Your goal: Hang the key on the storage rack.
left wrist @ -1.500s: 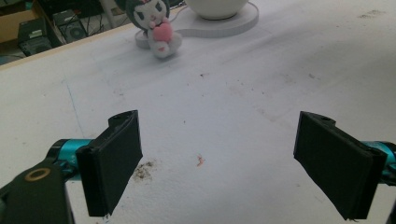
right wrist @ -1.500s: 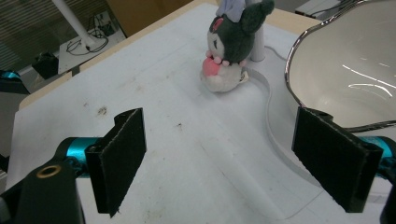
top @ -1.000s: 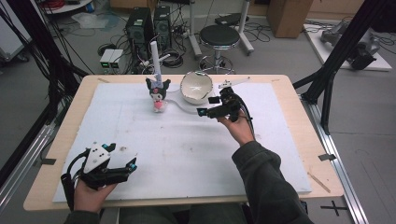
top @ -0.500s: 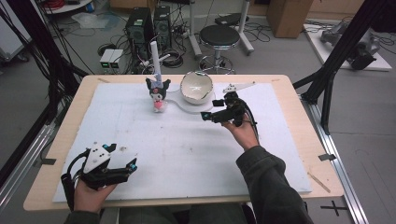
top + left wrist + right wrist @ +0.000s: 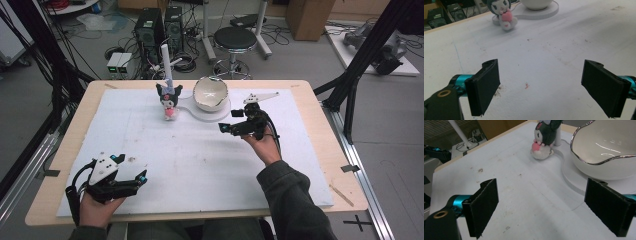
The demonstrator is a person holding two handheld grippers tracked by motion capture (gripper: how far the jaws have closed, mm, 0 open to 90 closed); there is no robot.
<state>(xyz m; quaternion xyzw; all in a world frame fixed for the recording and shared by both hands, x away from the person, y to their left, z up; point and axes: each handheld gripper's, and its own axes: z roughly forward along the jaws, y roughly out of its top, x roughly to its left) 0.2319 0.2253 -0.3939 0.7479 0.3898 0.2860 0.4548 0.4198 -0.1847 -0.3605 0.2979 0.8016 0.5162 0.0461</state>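
Note:
A small plush doll [image 5: 169,102] with dark ears and a pink heart stands at the back of the white mat, seen too as the doll [image 5: 504,14] and the doll [image 5: 544,141]. Beside it a white bowl [image 5: 210,93] with a silvery wavy rim rests on a white curved base [image 5: 194,107]. My right gripper [image 5: 231,120] hovers open just right of the bowl [image 5: 604,150], jaws wide with nothing between them. My left gripper [image 5: 131,169] rests open near the front left of the mat, far from the doll.
The white mat [image 5: 190,160] covers most of the wooden table [image 5: 325,130]. A white post [image 5: 166,62] rises behind the doll. A stool [image 5: 235,37], computer towers and cables stand on the floor beyond the table. Black frame legs flank both sides.
My right gripper has drifted a little toward me and down from beside the bowl. The left gripper, doll and bowl have not moved.

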